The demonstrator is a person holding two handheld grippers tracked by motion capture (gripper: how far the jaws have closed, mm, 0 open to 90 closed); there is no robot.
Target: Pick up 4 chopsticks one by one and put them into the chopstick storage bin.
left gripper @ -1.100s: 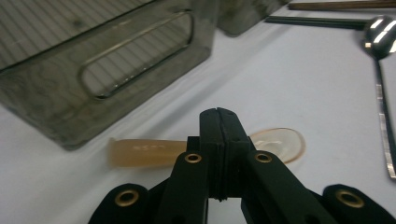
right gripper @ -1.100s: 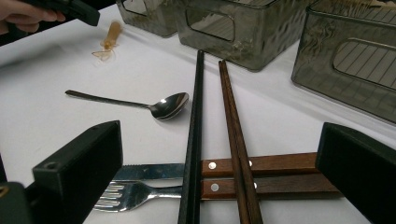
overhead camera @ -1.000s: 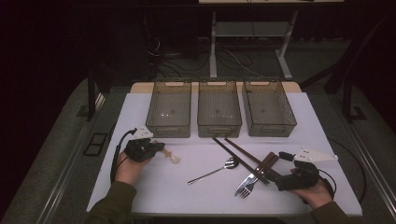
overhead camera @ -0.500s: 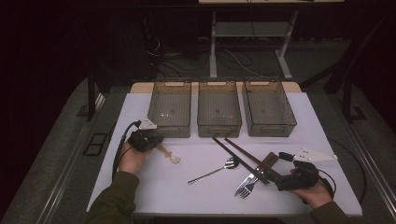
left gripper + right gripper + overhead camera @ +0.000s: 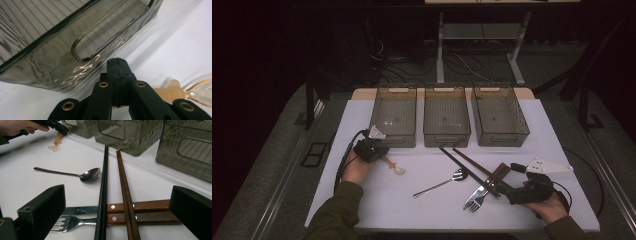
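Note:
My left gripper (image 5: 377,150) (image 5: 117,65) is shut with nothing showing between its jaws, just in front of the left bin (image 5: 394,117) (image 5: 50,62). A clear amber plastic spoon (image 5: 393,165) (image 5: 175,91) lies on the white table beside and partly under its right jaw. My right gripper (image 5: 504,186) (image 5: 117,213) stands wide open, low over the table. Its jaws straddle the wooden handles (image 5: 150,206) of a knife (image 5: 482,189) and a fork (image 5: 473,203), and the ends of black chopsticks (image 5: 457,160) (image 5: 103,187) and brown chopsticks (image 5: 472,162) (image 5: 125,187).
A metal spoon (image 5: 439,184) (image 5: 87,175) lies mid-table, left of the chopsticks. The middle bin (image 5: 447,116) and the right bin (image 5: 499,116), both see-through grey, stand along the far side. The left hand and its gripper (image 5: 60,128) appear far off in the right gripper view.
My left gripper has moved a little away from me and to the right, toward the left bin. The amber spoon has stayed on the table. The right hand has kept still.

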